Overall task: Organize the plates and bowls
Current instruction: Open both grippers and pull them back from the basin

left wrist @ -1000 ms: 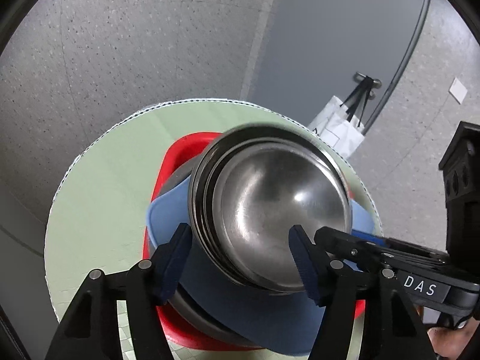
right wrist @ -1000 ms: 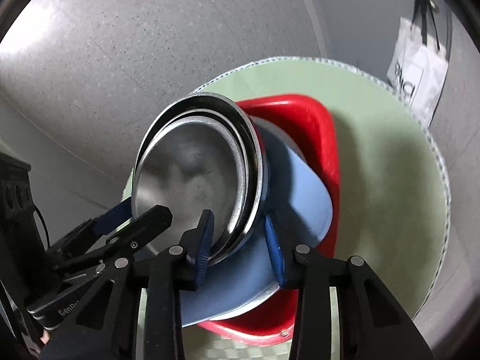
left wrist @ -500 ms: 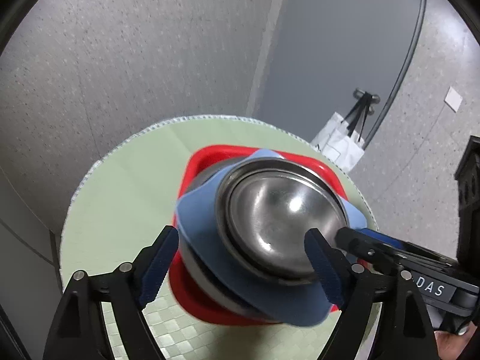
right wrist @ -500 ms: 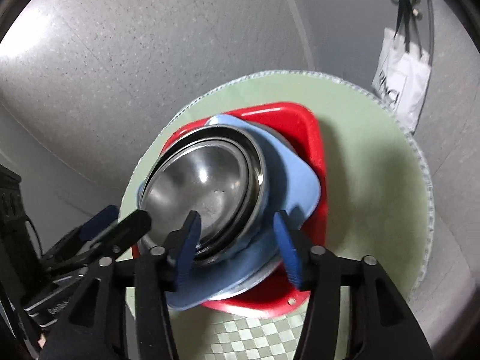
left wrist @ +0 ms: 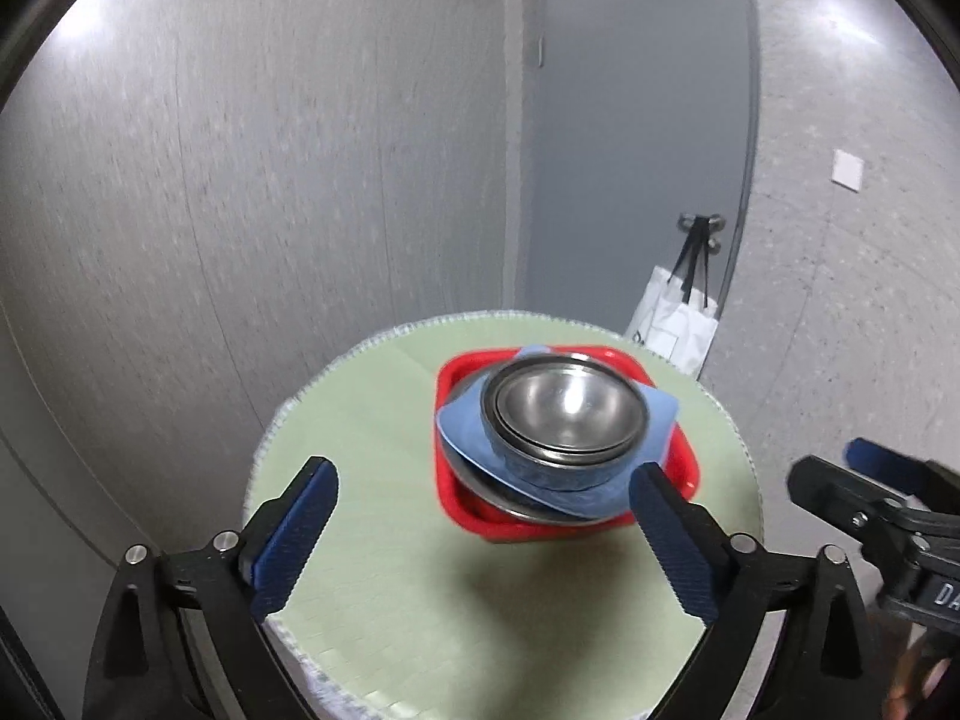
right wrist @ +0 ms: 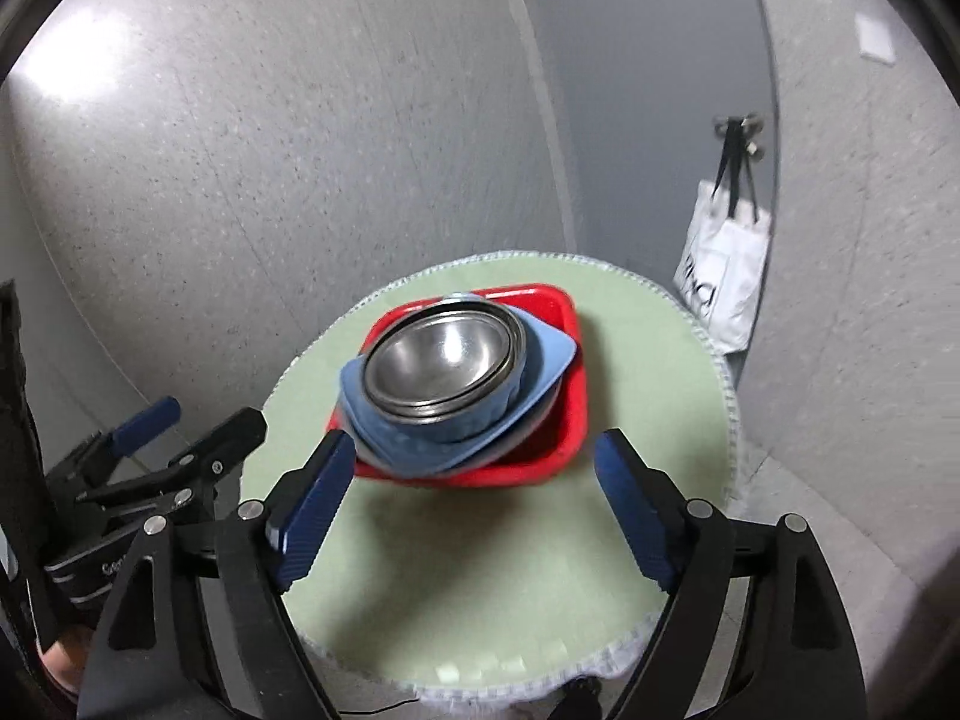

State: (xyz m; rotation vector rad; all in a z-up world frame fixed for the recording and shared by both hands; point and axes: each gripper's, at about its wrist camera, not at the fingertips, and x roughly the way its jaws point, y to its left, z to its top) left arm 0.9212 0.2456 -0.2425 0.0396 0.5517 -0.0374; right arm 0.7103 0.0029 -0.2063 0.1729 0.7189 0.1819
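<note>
Round woven mat (left wrist: 384, 432), nested steel bowls (left wrist: 564, 408)

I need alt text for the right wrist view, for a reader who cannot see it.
A stack of nested metal bowls sits on a blue plate in a red tray on a round green table. The open right claw is before it, apart; a white bag hangs behind.

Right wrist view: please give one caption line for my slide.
Open right gripper before nested steel bowls stacked on blue plate, red tray.
</note>
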